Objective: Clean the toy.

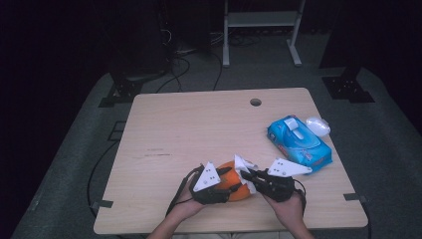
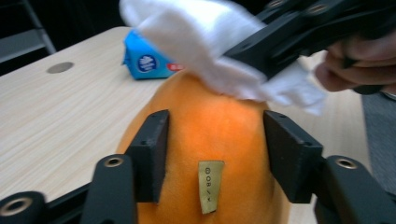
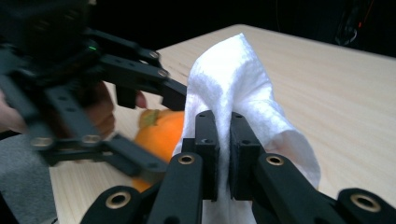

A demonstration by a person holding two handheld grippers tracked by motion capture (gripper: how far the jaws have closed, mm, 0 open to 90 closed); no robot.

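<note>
An orange fruit-shaped thing [image 1: 234, 188] with a small tan label sits near the wooden table's [image 1: 189, 124] front edge. My left gripper [image 1: 228, 183] is shut on it. In the left gripper view the two pads [image 2: 149, 154] press on both flanks of the orange thing [image 2: 219, 126]. My right gripper [image 3: 224, 123] is shut on a white wipe [image 3: 236, 74], which stands up between its jaws. The wipe [image 2: 196, 37] lies against the top of the orange thing, with the right gripper [image 2: 247, 53] coming in from the right. In the right gripper view the orange thing [image 3: 161, 133] sits beside the wipe.
A blue pack of wipes [image 1: 298, 143] lies at the table's right edge, with a small white object [image 1: 317, 126] just behind it. A round cable hole [image 1: 255, 102] is near the far edge. A metal stand [image 1: 261, 20] and cables are on the floor beyond.
</note>
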